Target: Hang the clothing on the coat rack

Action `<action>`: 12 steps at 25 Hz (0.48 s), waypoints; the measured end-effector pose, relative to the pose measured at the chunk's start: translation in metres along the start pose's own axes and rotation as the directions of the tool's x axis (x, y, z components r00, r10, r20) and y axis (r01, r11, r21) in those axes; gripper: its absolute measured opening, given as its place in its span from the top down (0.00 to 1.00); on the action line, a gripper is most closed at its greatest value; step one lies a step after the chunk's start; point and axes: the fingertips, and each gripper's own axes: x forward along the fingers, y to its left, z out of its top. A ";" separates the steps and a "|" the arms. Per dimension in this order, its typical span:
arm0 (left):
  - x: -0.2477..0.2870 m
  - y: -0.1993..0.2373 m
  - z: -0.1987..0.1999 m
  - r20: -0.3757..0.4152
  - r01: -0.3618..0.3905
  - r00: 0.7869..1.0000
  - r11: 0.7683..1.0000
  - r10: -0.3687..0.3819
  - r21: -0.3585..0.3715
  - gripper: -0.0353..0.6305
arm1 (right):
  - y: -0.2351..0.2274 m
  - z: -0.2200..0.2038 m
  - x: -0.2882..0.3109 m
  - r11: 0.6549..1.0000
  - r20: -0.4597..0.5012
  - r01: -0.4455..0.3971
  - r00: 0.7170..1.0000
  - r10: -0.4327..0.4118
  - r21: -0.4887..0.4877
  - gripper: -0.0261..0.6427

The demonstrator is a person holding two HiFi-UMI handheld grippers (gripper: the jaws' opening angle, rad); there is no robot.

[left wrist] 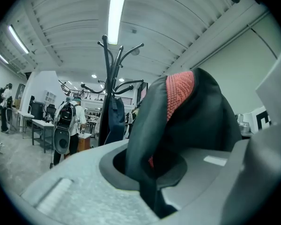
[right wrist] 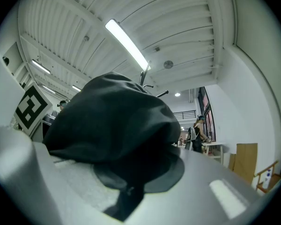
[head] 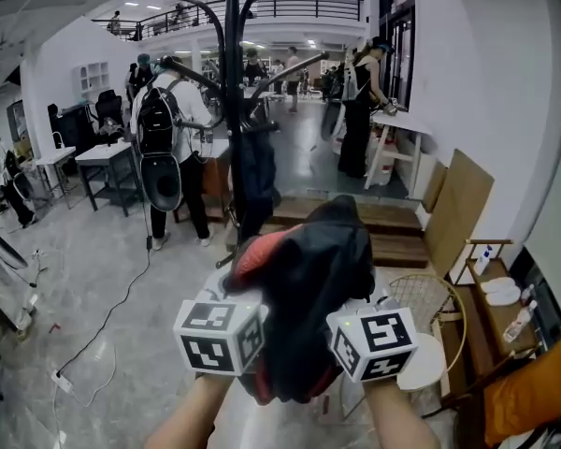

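While the jacket (head: 309, 279) is pinched by both the left tool (left wrist: 152, 196) and the right tool (right wrist: 126, 198), the coat rack (head: 234, 101) is seen ahead, nearer the left, hooks higher.

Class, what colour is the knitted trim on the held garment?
Red trim on the black garment; left gripper view shows it best.
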 end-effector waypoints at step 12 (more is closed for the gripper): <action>0.033 0.035 0.032 0.055 0.044 0.997 0.999 -0.045 0.015 0.91 | 0.000 0.023 0.052 0.998 0.032 0.028 0.999 -0.027 -0.052 0.90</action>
